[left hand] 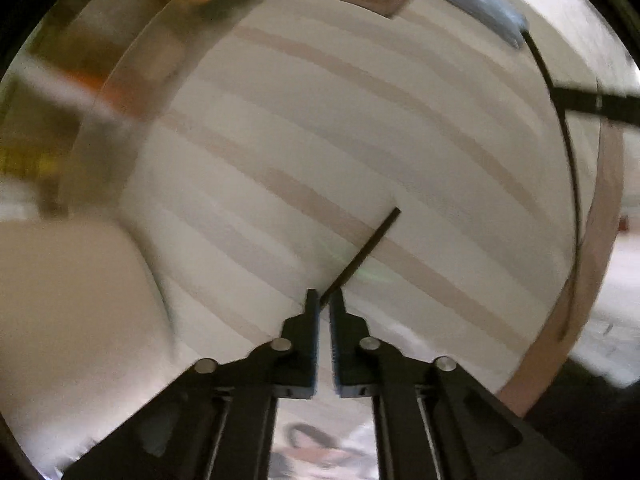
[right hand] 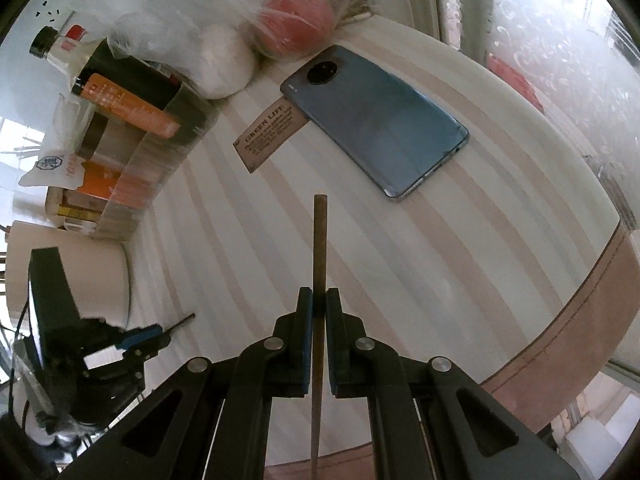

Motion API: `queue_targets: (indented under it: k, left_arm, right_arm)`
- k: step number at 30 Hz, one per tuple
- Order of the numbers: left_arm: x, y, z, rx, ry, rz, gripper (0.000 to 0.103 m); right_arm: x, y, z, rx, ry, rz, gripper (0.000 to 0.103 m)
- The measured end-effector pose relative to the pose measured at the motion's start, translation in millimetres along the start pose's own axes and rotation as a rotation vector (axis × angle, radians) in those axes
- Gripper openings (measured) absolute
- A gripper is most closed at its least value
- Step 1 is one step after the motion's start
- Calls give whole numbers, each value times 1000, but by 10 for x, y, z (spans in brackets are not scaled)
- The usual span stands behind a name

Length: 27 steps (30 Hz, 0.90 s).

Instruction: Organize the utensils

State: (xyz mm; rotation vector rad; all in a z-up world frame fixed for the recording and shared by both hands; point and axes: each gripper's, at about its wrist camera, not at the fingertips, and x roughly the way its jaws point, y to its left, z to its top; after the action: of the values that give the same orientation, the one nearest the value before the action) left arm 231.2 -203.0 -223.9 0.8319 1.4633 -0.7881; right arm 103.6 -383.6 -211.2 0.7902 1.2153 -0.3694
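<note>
Left tool [left hand: 325, 300] clamped on dark chopstick [left hand: 362, 254]; right tool [right hand: 319, 298] clamped on brown chopstick [right hand: 320, 248].

left wrist: looks steeply down, close over striped tabletop [left hand: 360, 140] | right wrist: steep, higher | shared: tabletop, phone [right hand: 376, 120]

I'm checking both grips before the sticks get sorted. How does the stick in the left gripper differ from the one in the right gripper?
The dark stick in the left gripper looks thin and nearly black; the brown stick in the right gripper looks thicker and lighter. The dark one slants right from the tips; the brown one runs straight ahead. Both are clamped between shut blue-padded fingers above the striped tablecloth.
</note>
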Motion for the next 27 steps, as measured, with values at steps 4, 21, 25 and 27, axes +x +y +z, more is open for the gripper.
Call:
queue_targets:
  k: [4,21,25,27]
  left_arm:
    - [49,-41,-179,-129,8,-54,2]
    - [-100,181,-865,-34,-136,224,54]
    - [167,141,-852,111,-43,238,55]
    - [164,175,-812,138,-41,224,55]
  right_arm:
    - [23,-10,-17,-5,13,4,6]
    - [68,137,-73,-59,34,27,6]
    - [78,181,-74,-69,35,26,6]
    - [90,183,-73,-67,40,31,6]
